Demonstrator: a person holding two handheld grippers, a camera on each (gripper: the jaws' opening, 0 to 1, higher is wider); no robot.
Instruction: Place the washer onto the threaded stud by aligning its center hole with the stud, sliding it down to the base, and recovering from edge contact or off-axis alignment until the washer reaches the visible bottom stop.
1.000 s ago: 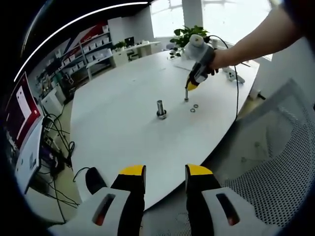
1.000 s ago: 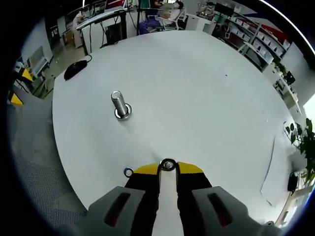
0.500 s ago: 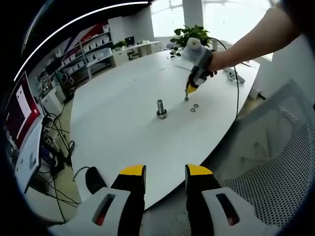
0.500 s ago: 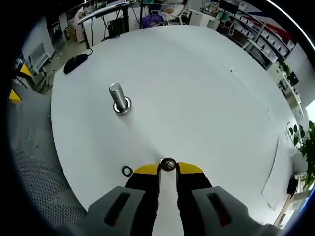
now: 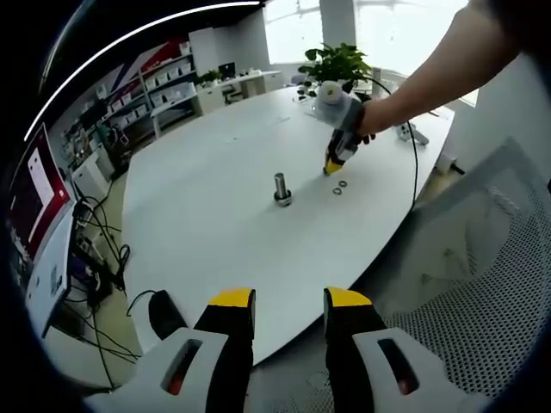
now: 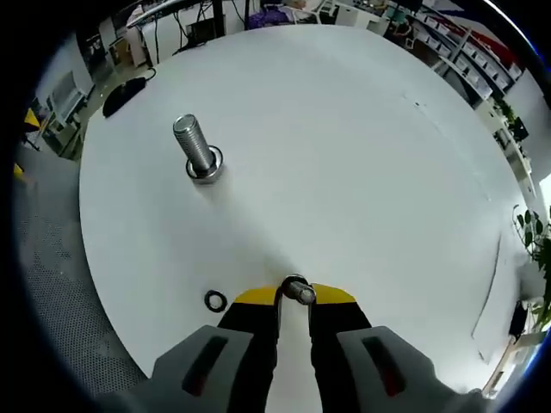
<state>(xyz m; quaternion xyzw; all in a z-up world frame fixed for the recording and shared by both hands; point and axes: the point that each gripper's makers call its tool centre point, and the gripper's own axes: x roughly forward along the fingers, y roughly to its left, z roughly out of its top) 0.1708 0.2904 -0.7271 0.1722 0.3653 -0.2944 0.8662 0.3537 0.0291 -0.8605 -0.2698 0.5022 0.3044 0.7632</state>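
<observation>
Washer [image 6: 297,290] sits pinched between the yellow tips of the right claw [image 6: 294,297], which is clenched on it at the 6 o'clock edge of the right gripper view, low over the white tabletop [image 6: 362,163]. Up at 11 o'clock from it stands the threaded stud [image 6: 195,146], upright on its round base, well apart from the held washer. A spare washer [image 6: 215,301] lies flat on the tabletop just to the 9 o'clock side of the claw tips.

Over in the left gripper view, the same right claw [image 5: 333,163] reaches down from 1 o'clock, a person's forearm [image 5: 430,77] behind it, its tips near two loose washers [image 5: 340,187] on the tabletop [image 5: 207,215]. The stud [image 5: 281,188] stands just to the 9 o'clock side of them. The left claw [image 5: 289,301] hangs back off the tabletop edge at 6 o'clock, jaws released with a clear gap between the yellow tips, gripping nothing. A potted plant [image 5: 334,60] sits at the far side, 12 o'clock, and a mesh chair [image 5: 482,284] at 4 o'clock.
</observation>
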